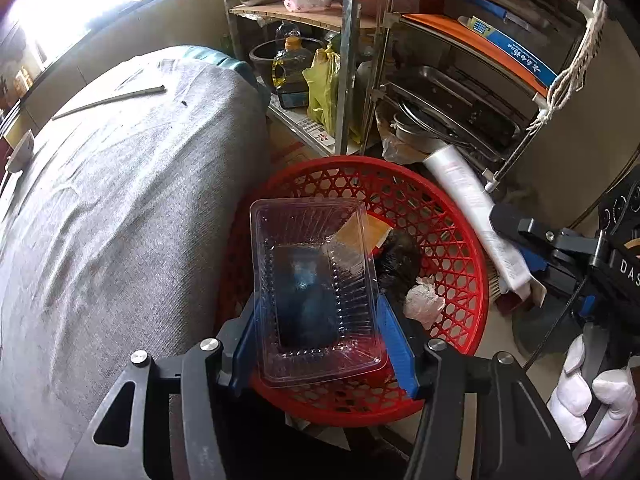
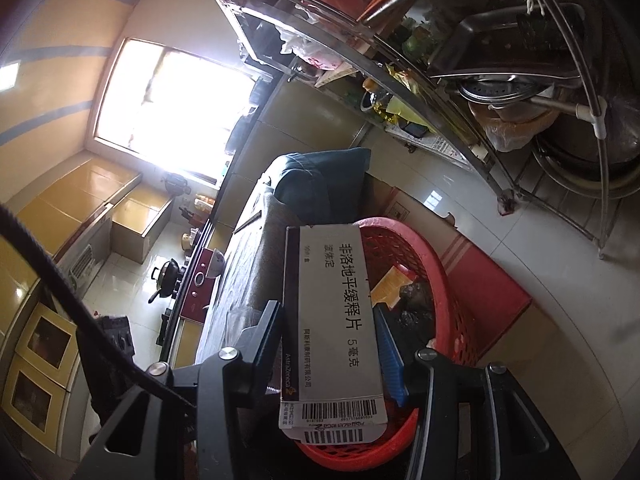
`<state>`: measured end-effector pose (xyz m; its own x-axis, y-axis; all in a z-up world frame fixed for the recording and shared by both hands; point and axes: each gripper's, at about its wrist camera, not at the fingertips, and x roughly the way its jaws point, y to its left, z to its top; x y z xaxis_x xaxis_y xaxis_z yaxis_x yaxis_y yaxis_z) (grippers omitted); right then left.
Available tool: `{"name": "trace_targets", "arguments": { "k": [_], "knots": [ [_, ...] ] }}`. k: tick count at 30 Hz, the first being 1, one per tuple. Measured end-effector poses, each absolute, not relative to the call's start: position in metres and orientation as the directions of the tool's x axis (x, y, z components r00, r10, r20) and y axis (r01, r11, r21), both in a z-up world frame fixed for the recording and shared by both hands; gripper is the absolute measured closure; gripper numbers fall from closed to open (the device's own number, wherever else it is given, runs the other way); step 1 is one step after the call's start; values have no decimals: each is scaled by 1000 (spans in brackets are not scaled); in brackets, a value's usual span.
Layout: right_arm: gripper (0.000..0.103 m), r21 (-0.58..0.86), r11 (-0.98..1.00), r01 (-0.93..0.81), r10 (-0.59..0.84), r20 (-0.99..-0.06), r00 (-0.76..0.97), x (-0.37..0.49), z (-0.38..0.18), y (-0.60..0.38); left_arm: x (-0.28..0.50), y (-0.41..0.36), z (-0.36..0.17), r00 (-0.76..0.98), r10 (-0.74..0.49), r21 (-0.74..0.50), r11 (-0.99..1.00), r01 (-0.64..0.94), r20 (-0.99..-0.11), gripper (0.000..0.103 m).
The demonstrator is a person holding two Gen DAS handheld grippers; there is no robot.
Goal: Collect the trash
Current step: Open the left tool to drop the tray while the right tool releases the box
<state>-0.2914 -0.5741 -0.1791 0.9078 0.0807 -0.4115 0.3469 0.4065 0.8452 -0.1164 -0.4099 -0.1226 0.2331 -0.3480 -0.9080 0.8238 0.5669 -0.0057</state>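
My left gripper [image 1: 320, 328] points down over a red mesh basket [image 1: 400, 164] and is shut on a clear plastic tray [image 1: 312, 280], its blue pads against the tray's two long sides. Inside the basket lie a black lump [image 1: 400, 260], a crumpled white paper [image 1: 424, 300] and a yellow packet [image 1: 360, 232]. My right gripper [image 2: 326, 312] is shut on a white medicine box [image 2: 332, 312] with printed text and barcodes, held above the red mesh basket [image 2: 420, 240]. The left wrist view shows that box [image 1: 472, 208] slanting over the basket's right rim, with the right gripper [image 1: 516, 240] in a white-gloved hand [image 1: 592, 392].
A table under a grey cloth [image 1: 120, 200] stands left of the basket, with a thin stick [image 1: 108, 98] on it. A metal rack [image 1: 348, 60] full of pots, trays, bottles and bags stands behind. A flattened red carton [image 2: 488, 280] lies on the tiled floor.
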Motion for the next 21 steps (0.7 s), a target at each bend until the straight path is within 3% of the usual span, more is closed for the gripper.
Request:
{"name": "trace_targets", "arguments": {
  "k": [13, 19, 21],
  "knots": [
    [53, 829, 442, 343, 87, -421, 903, -274, -168, -571, -107, -388, -112, 229, -358, -30, 592, 806, -905, 44],
    [53, 833, 436, 340, 86, -415, 906, -279, -163, -573, -117, -373, -94, 298, -373, 25, 588, 809, -879, 44],
    [52, 832, 440, 337, 91, -415, 905, -277, -160, -571, -118, -368, -87, 319, -382, 36, 591, 806, -867, 36]
  ]
}}
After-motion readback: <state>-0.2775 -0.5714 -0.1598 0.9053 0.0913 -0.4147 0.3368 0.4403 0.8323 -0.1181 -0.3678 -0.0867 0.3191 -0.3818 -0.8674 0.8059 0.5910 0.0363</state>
